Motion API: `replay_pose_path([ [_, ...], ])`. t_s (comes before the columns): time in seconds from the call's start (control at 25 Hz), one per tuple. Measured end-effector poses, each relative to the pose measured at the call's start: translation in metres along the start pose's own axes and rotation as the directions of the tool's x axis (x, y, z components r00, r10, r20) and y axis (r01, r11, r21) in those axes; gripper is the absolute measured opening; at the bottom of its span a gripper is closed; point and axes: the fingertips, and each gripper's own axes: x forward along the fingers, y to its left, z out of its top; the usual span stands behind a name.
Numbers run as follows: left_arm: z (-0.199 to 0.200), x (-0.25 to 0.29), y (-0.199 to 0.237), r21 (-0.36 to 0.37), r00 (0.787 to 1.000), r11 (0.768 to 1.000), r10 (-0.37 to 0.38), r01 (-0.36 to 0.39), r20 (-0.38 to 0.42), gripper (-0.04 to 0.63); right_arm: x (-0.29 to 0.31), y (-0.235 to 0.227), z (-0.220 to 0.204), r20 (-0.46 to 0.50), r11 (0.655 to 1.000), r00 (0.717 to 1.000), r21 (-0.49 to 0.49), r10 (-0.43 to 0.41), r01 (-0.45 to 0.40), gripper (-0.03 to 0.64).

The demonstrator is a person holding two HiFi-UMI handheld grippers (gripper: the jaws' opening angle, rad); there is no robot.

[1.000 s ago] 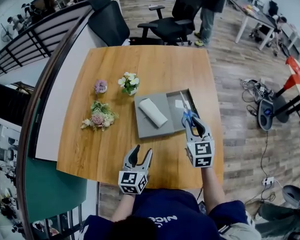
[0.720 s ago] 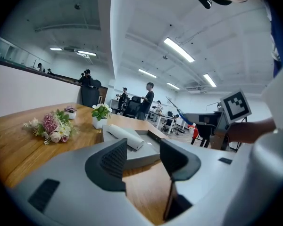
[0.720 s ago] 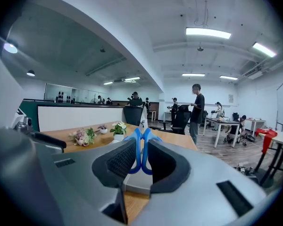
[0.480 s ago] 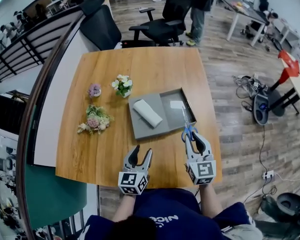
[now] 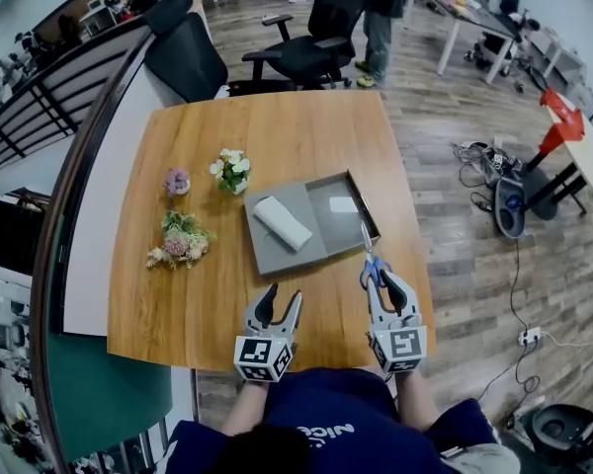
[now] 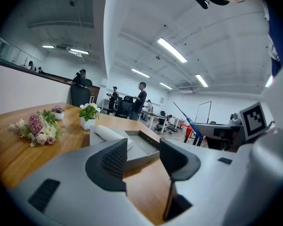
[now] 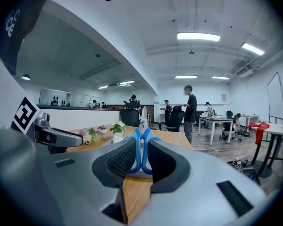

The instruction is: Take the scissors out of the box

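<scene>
My right gripper (image 5: 383,284) is shut on the blue handles of the scissors (image 5: 370,257), near the table's front right corner. The blades point away from me, their tip at the near right edge of the open grey box (image 5: 321,215). In the right gripper view the blue handle loops of the scissors (image 7: 140,150) stand upright between the pads of the right gripper (image 7: 140,163). My left gripper (image 5: 280,305) is open and holds nothing, over the wood in front of the box. In the left gripper view the left gripper (image 6: 144,157) faces the box (image 6: 142,144).
A white roll (image 5: 282,222) lies in the box's left half. A pot of white flowers (image 5: 231,169), a small purple pot (image 5: 177,181) and a loose bouquet (image 5: 178,240) sit left of the box. Office chairs (image 5: 306,52) stand behind the table (image 5: 208,294). A person stands farther back.
My right gripper has pulled the scissors back toward me, from over the box's right half to the wood just in front of it. The left gripper has stayed open and nearly still.
</scene>
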Motion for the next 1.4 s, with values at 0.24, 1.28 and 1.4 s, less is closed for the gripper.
replay_pose_path([
  [0.24,0.008,0.004,-0.008,0.038,1.0,0.999,0.004,-0.005,0.021,0.036,0.002,0.002,0.002,0.001,1.0,1.0,-0.016,0.014,-0.014,0.095],
  [1.28,-0.004,-0.009,-0.014,0.044,1.0,0.999,-0.029,0.029,-0.011,0.003,0.003,0.001,0.002,0.01,1.0,1.0,-0.028,-0.012,0.013,0.092],
  [1.4,-0.005,-0.012,-0.011,0.041,1.0,0.999,-0.019,0.02,-0.013,0.003,0.002,0.001,0.002,0.008,0.999,1.0,-0.032,-0.015,0.015,0.092],
])
